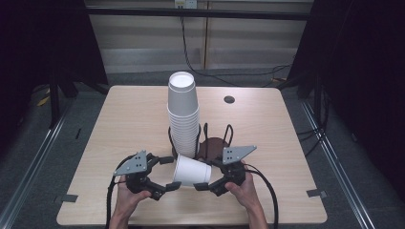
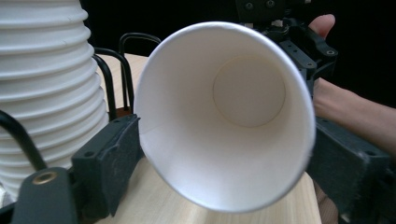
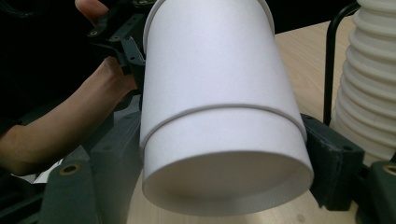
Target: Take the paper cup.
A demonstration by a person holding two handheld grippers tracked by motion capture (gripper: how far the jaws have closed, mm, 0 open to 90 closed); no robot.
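- A paper cup (image 1: 191,171) lies sideways above the tabletop (image 1: 267,129), just before the stack of cups (image 1: 183,114).
- Left tool (image 1: 168,172) brackets its rim; right tool (image 1: 204,174) clamps its base.
- Seemingly two nested cups; next, pull them apart.

Black tools (image 1: 162,176) (image 1: 210,176), grey three-cornered screwed plates, black cables, bare forearms.

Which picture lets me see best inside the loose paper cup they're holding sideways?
The left gripper view: it looks straight into the cup's open mouth, down to its round base. The right gripper view shows its outside and closed bottom end, with what looks like two nested cups. The high view shows it small, lying sideways between the two grippers.
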